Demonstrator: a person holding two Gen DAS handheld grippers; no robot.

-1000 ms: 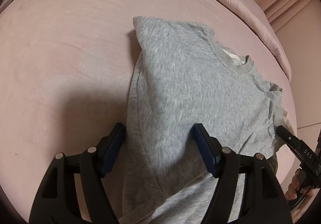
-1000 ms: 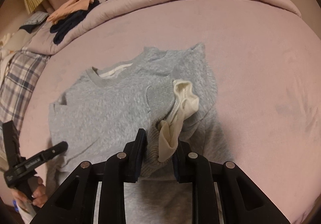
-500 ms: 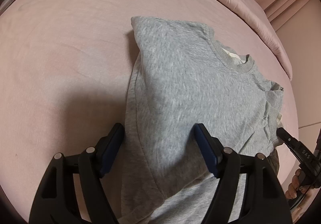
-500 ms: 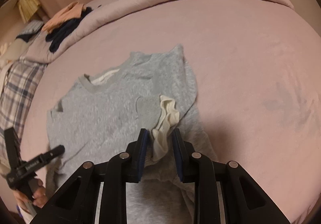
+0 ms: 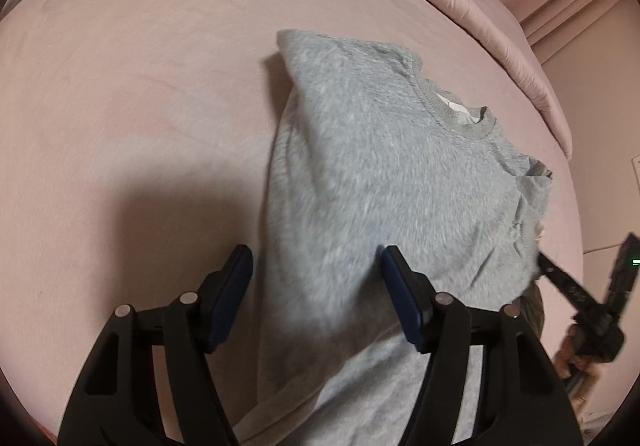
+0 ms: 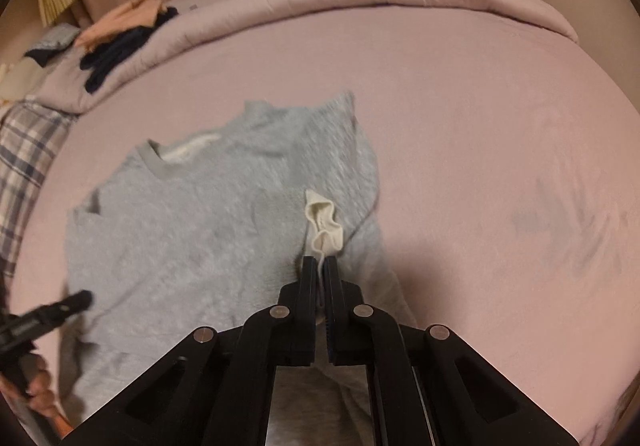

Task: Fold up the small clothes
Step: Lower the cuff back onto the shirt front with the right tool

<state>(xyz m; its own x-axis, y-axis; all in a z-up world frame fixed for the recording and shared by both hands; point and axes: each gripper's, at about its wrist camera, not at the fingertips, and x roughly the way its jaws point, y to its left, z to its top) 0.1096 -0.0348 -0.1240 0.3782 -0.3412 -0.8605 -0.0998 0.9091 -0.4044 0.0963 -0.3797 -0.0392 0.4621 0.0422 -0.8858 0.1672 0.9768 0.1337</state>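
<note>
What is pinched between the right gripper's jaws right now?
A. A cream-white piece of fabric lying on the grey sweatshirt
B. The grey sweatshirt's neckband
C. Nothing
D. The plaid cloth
A: the right gripper has its jaws shut on the cream-white fabric, which sits atop the grey sweatshirt.

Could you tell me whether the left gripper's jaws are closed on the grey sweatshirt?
No, the left gripper stands open, its pads apart on either side of the grey sweatshirt.

There is one grey fleece sweatshirt [image 5: 380, 174] on one pink bed cover [image 5: 140, 86], and two black two-finger grippers [image 5: 316, 270] [image 6: 319, 266]. One small pile of peach and dark navy clothes [image 6: 120, 34] lies at the far edge.
</note>
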